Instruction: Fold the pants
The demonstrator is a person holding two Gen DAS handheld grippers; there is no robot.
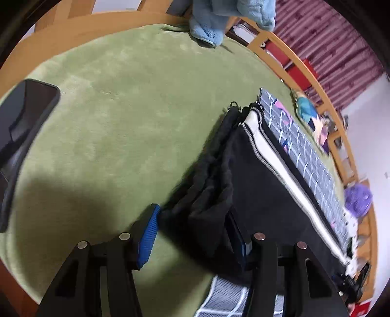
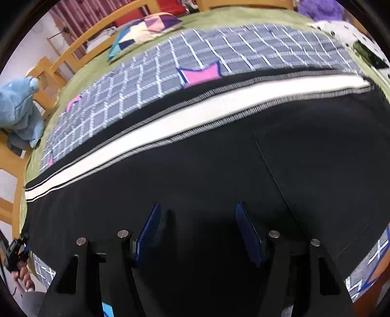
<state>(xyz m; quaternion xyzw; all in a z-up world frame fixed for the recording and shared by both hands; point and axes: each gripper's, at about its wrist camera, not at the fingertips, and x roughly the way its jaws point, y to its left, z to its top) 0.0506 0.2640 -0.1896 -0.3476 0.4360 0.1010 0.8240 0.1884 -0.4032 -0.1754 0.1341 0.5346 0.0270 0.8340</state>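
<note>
Black pants (image 1: pixel 263 170) with a white side stripe (image 1: pixel 275 156) lie on a grey checked sheet (image 1: pixel 312 156) over a green blanket (image 1: pixel 121 102). My left gripper (image 1: pixel 192 229) is open, with the bunched black waistband end (image 1: pixel 209 195) lying between its blue pads (image 1: pixel 148 234); its right pad is partly hidden by cloth. In the right wrist view the pants (image 2: pixel 219 165) fill the frame, with the stripe (image 2: pixel 185 122) running across. My right gripper (image 2: pixel 197 226) is open just above the flat black cloth.
A black phone (image 1: pixel 22 122) lies on the blanket at left. A blue towel (image 1: pixel 219 19) hangs on the wooden bed rail (image 1: pixel 280 51) at the back. A patterned pillow (image 2: pixel 143 31) and purple plush (image 2: pixel 319 8) sit beyond the sheet (image 2: pixel 219 48).
</note>
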